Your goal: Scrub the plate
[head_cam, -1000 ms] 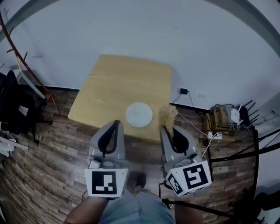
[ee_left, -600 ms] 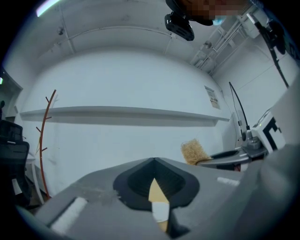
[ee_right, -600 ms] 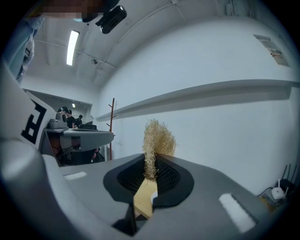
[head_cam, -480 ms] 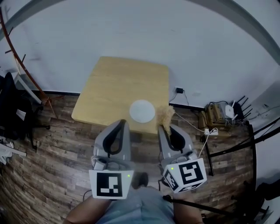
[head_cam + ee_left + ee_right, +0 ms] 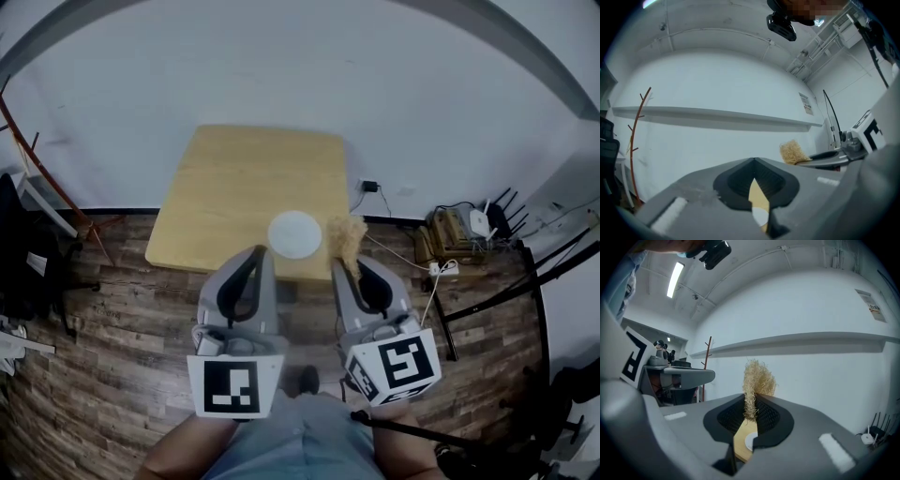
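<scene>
1. The left gripper [image 5: 255, 255], jaws pressed together on nothing, has edged toward the table [image 5: 239, 178].
2. The plate [image 5: 294, 233] lies untouched by the table's near edge.
3. The right gripper [image 5: 341, 267], pinching the scrubber [image 5: 345, 237], has drifted nearer the plate, so scrubbing is likely about to start.

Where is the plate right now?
Head view: the plate lies on the table by its near edge, toward the right, just left of the scrubber held in the right gripper.
</scene>
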The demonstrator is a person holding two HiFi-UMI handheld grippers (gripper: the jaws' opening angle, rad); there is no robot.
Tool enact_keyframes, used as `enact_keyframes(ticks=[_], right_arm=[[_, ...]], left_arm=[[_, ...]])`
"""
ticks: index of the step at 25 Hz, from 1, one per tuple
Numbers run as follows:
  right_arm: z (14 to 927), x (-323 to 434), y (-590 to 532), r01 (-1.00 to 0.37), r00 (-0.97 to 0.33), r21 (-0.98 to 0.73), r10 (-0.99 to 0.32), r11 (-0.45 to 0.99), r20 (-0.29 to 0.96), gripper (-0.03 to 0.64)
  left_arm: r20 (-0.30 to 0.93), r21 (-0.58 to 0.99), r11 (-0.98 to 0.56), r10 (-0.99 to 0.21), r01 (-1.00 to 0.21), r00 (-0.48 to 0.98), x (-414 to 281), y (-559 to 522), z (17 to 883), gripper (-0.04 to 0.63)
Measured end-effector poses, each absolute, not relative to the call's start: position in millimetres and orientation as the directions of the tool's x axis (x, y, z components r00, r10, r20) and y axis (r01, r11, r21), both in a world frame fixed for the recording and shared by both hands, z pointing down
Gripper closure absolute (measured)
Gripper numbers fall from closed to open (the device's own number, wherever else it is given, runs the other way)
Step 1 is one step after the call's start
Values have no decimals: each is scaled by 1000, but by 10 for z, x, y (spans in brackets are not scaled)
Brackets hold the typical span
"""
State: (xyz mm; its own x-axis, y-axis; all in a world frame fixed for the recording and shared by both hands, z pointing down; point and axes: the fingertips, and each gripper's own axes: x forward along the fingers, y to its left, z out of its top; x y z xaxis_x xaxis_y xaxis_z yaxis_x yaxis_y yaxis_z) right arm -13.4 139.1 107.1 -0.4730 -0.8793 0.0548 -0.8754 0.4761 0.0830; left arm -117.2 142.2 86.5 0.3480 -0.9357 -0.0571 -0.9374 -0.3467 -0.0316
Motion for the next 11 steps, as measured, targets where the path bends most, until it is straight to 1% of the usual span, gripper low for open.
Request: enact_keyframes(ticks=[11], right_arm=[[1094, 17, 1256, -888, -447, 92, -893, 450, 54, 577]], left_arm=[[-56, -29, -384, -921, -923, 385, -988, 1258, 894, 574]])
